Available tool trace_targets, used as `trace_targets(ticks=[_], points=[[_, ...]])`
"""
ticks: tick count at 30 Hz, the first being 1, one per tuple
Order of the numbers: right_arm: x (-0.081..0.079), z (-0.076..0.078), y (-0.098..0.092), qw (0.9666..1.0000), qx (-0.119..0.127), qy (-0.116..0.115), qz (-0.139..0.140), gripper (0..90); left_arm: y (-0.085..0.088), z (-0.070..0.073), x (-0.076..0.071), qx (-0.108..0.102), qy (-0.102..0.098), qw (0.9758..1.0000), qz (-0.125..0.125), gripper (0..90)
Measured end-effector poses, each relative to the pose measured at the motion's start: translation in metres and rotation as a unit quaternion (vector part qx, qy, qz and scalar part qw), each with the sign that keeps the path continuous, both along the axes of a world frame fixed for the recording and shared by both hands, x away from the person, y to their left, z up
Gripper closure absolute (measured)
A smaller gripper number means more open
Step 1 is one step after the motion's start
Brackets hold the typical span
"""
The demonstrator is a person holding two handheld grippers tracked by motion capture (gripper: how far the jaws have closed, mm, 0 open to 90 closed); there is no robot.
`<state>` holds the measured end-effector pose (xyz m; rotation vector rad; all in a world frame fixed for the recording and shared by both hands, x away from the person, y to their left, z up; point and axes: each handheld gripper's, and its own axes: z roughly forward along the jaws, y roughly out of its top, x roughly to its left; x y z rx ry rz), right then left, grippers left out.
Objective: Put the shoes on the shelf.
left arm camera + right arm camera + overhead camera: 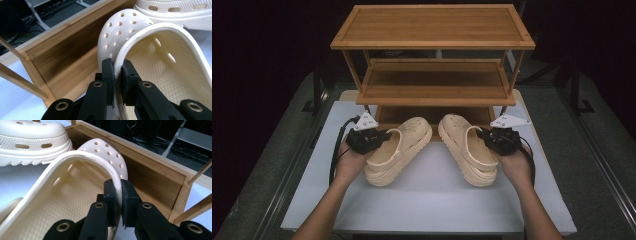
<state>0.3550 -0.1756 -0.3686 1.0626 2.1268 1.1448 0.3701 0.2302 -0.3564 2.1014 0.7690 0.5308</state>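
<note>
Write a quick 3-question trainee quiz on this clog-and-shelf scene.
1. True or false: the left gripper is shut on the side wall of the left clog.
2. What does the right gripper hold? A) right clog B) a shelf post C) nothing
3. How many tiers does the wooden shoe rack have?

Key:
1. True; its pads pinch the rim of the opening.
2. A
3. Three; the toes of both clogs point toward the lowest.
</note>
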Motion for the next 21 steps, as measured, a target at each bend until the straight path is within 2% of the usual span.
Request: trace_targets(ticks=[5, 10, 14, 21], points=[[0.011, -0.002, 0.003, 1.0, 0.0, 0.002, -0.008, 83.7, -0.006, -0.001, 0.012, -0.004, -0.002, 0.9999, 0.012, 82.8], [0.023, -0.005, 0.008, 0.9999, 0.001, 0.003, -0.016, 83.6, -0.015, -0.005, 0.024, 0.006, -0.005, 0.9997, 0.024, 82.7], [0.032, -0.009, 0.011, 0.9998, 0.0, 0.005, -0.021, 83.6, -0.02, -0.009, 0.034, 0.018, -0.016, 0.999, 0.036, 82.6], [0.045, -0.016, 0.017, 0.9993, -0.001, 0.007, -0.036, 83.6, -0.028, -0.022, 0.049, 0.024, -0.022, 0.9975, 0.063, 82.7]])
